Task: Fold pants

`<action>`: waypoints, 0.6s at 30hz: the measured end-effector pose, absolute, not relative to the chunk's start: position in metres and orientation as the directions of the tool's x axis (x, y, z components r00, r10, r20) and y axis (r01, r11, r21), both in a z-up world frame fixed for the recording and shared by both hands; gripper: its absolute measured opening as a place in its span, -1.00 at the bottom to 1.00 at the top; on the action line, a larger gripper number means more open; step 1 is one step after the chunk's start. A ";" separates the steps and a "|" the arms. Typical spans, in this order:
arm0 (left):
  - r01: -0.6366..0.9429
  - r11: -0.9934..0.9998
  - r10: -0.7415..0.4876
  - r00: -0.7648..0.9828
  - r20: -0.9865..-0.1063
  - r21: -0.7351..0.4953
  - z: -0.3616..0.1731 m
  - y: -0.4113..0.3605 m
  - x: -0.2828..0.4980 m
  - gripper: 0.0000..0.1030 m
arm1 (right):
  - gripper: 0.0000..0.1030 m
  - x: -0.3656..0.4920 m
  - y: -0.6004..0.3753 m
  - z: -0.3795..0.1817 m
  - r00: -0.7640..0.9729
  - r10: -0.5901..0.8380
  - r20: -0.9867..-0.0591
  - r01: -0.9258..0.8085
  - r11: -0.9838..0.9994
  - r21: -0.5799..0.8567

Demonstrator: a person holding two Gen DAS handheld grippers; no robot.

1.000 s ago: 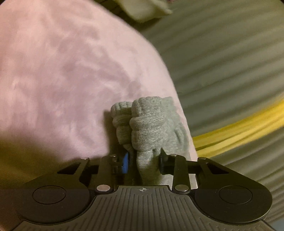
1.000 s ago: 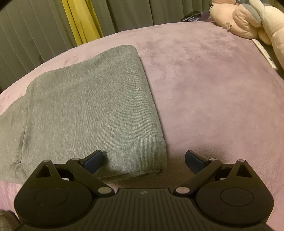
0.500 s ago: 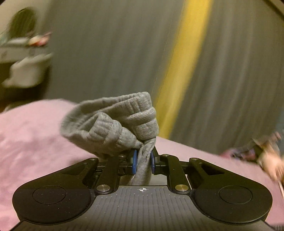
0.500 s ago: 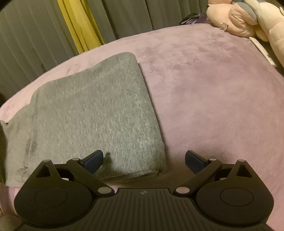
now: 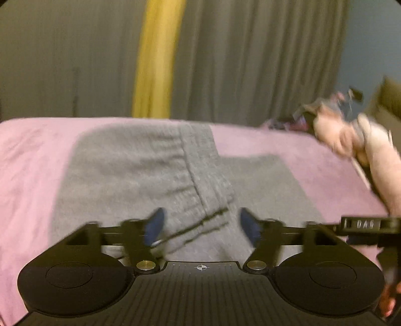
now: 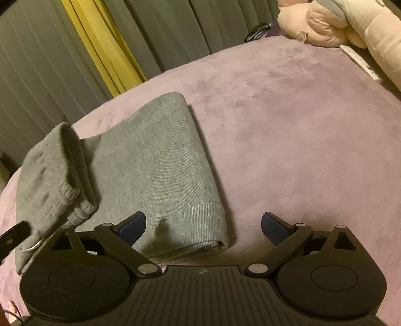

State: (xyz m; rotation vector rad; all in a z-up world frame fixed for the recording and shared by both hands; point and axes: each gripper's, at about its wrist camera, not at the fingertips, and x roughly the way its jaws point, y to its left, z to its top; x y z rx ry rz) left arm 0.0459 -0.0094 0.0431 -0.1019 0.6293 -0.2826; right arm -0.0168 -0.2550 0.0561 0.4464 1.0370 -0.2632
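Note:
Grey ribbed pants (image 6: 155, 160) lie folded on the pink bed cover (image 6: 288, 130). Their elastic waistband end (image 6: 57, 180) is turned over onto the left part of the fold. In the left wrist view the pants (image 5: 140, 170) fill the middle, with the waistband (image 5: 205, 180) running down between my fingers. My left gripper (image 5: 200, 225) is open just above that waistband and holds nothing. My right gripper (image 6: 203, 223) is open and empty over the near right corner of the fold (image 6: 213, 238).
Grey curtains (image 6: 175, 30) with a yellow strip (image 6: 100, 50) hang behind the bed. Pink plush toys (image 6: 351, 22) and a white remote (image 6: 361, 60) lie at the far right. The right gripper's arm (image 5: 371, 225) shows at the right edge of the left wrist view.
My left gripper carried the waistband end over the folded pants, then opened and let it go on top. My right gripper stayed open near the fold's corner.

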 end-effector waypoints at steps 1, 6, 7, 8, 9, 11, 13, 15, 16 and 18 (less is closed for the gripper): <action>0.183 0.966 -0.256 0.796 -0.549 -0.185 0.045 0.000 0.040 0.59 | 0.92 -0.018 -0.254 0.059 0.499 -0.007 -0.866 0.410 0.883 0.229; -0.222 0.967 0.114 0.810 -0.576 -0.121 0.039 0.054 0.036 0.72 | 0.92 -0.025 -0.229 0.085 0.664 0.055 -0.746 0.279 0.907 0.315; -0.299 0.948 0.179 0.789 -0.588 -0.112 0.036 0.059 0.038 0.74 | 0.92 -0.025 -0.223 0.086 0.683 0.091 -0.725 0.255 0.900 0.353; -0.389 0.916 0.257 0.751 -0.608 -0.094 0.030 0.068 0.040 0.76 | 0.92 -0.022 -0.214 0.084 0.689 0.134 -0.713 0.232 0.891 0.391; -0.457 0.887 0.314 0.711 -0.629 -0.073 0.025 0.079 0.042 0.77 | 0.92 -0.017 -0.207 0.081 0.682 0.184 -0.708 0.211 0.878 0.431; -0.534 0.844 0.380 0.649 -0.659 -0.039 0.010 0.088 0.045 0.78 | 0.92 -0.005 -0.192 0.068 0.650 0.274 -0.709 0.197 0.840 0.505; -0.581 0.811 0.365 0.595 -0.716 -0.070 0.002 0.103 0.048 0.78 | 0.92 0.007 -0.181 0.053 0.629 0.328 -0.705 0.224 0.791 0.569; -0.618 0.774 0.343 0.592 -0.729 -0.138 -0.004 0.116 0.050 0.77 | 0.91 0.017 -0.173 0.039 0.632 0.364 -0.684 0.260 0.732 0.630; -0.638 0.752 0.351 0.598 -0.721 -0.163 -0.004 0.123 0.045 0.77 | 0.89 0.022 -0.171 0.032 0.630 0.385 -0.675 0.287 0.692 0.663; -0.662 0.720 0.357 0.612 -0.706 -0.210 -0.007 0.129 0.039 0.78 | 0.85 0.031 -0.169 0.017 0.629 0.410 -0.661 0.348 0.612 0.710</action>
